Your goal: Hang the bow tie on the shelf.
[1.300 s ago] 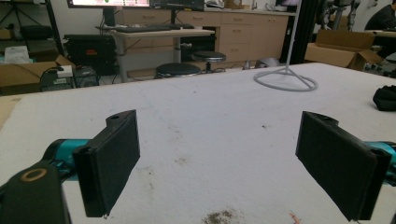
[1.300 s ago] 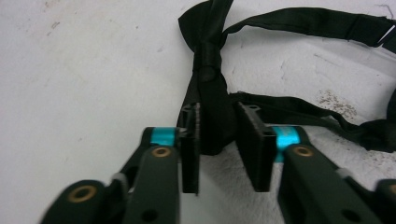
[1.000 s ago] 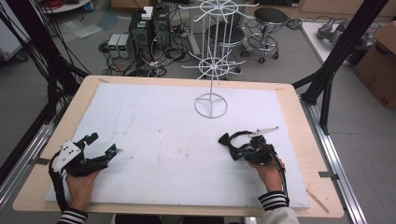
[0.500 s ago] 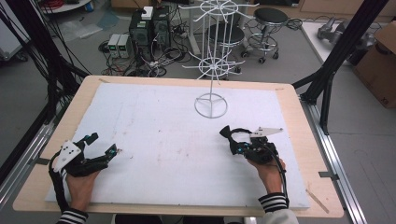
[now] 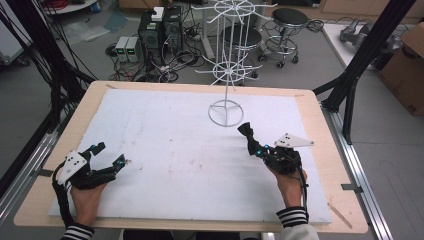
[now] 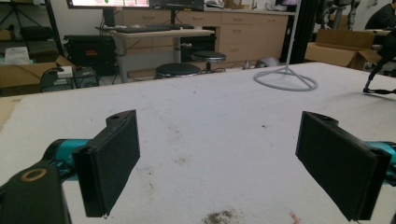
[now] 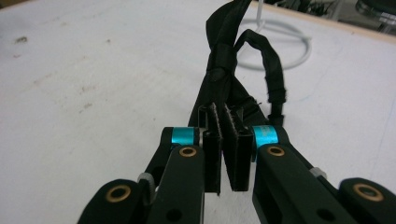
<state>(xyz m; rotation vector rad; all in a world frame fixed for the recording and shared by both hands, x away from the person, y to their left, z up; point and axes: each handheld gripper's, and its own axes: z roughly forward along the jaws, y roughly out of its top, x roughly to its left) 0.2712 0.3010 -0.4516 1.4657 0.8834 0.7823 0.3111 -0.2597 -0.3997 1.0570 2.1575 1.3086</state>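
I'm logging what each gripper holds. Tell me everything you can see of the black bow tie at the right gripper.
The black bow tie looks like matte fabric, with a knotted middle band and a thin strap looping off to one side. The right gripper is shut on its lower wing, its jaws pressed together on the cloth. The tie sticks out beyond the jaws toward the ring base of the white wire stand, apart from it, over the white table cover. Whether it touches the cover, I cannot tell.

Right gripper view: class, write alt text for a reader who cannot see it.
Two black jaws are shut on a black fabric bow tie, its strap looping to the right. Beyond it, a white wire stand's ring base rests on the white tabletop.
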